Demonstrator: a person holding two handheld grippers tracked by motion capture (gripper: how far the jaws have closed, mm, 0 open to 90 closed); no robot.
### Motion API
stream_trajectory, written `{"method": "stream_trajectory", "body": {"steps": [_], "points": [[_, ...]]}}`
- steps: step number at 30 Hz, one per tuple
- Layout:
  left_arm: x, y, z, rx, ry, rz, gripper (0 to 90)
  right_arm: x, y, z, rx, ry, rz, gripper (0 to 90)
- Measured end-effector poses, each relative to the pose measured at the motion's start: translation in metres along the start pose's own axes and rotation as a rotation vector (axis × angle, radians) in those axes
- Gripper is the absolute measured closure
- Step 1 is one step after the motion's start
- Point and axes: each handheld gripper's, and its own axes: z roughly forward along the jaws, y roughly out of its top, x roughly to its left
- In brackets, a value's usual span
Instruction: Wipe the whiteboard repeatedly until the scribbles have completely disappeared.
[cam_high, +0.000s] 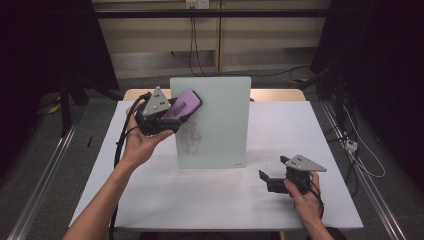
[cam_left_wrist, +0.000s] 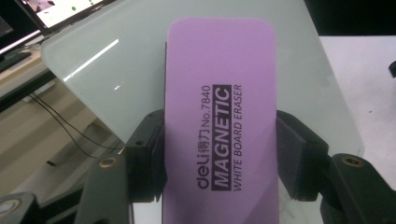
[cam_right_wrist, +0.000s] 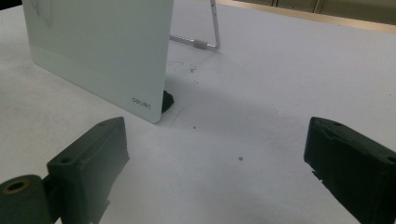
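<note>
High view: the left gripper (cam_high: 167, 114) is raised at the upper left corner of the board (cam_high: 220, 135), which stands upright, leaning back, in the middle of the table (cam_high: 150, 200). Its jaws are clamped on the long sides of the purple eraser (cam_high: 182, 105), as the left gripper view makes plain: both pads press the eraser (cam_left_wrist: 222, 116), label side toward the camera. The eraser lies over the top left part of the board; whether its felt face actually touches the glass I cannot tell. A faint dark scribble (cam_high: 191, 136) sits lower, on the left half of the board, below the eraser.

The right gripper (cam_high: 272, 179) rests on the table at the near right, jaws wide apart and empty; the right gripper view shows the board's near right corner (cam_right_wrist: 144, 102) and its wire stand (cam_right_wrist: 212, 32) well beyond them.

Risks from here, as I judge them:
- The board stands free on a thin prop, and nothing steadies it. Hard pressure near the top edge could tip it back or slide it away.
- The grip is near one end of the eraser, so it may pivot and wipe on an edge, leaving streaks.
- A stroke kept too high would miss the scribble.
</note>
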Motion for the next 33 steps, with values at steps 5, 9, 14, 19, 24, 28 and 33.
{"method": "stream_trajectory", "body": {"steps": [5,9,14,19,24,28,33], "points": [[-0.001,0.0,0.001,0.011,0.002,0.013,41.1,0.001,0.0,-0.001,-0.011,0.007,-0.005,6.3],[-0.004,-0.001,0.003,0.028,0.001,0.023,41.1,0.001,0.0,0.0,-0.009,0.009,-0.007,6.3],[-0.012,-0.003,0.007,0.052,-0.006,0.044,41.2,0.001,0.0,0.0,-0.005,0.011,-0.004,6.3],[-0.017,-0.007,0.011,0.062,-0.021,0.052,41.1,0.001,0.0,0.0,-0.005,0.009,-0.006,6.3],[-0.022,-0.01,0.015,0.083,-0.04,0.069,41.1,0.001,0.0,0.0,-0.003,0.011,-0.005,6.3],[-0.025,-0.012,0.016,0.095,-0.057,0.075,41.1,0.001,0.0,0.001,-0.003,0.01,-0.009,6.3],[-0.022,-0.008,0.015,0.089,-0.049,0.067,41.2,0.001,0.0,0.001,-0.003,0.01,-0.005,6.3]]}}
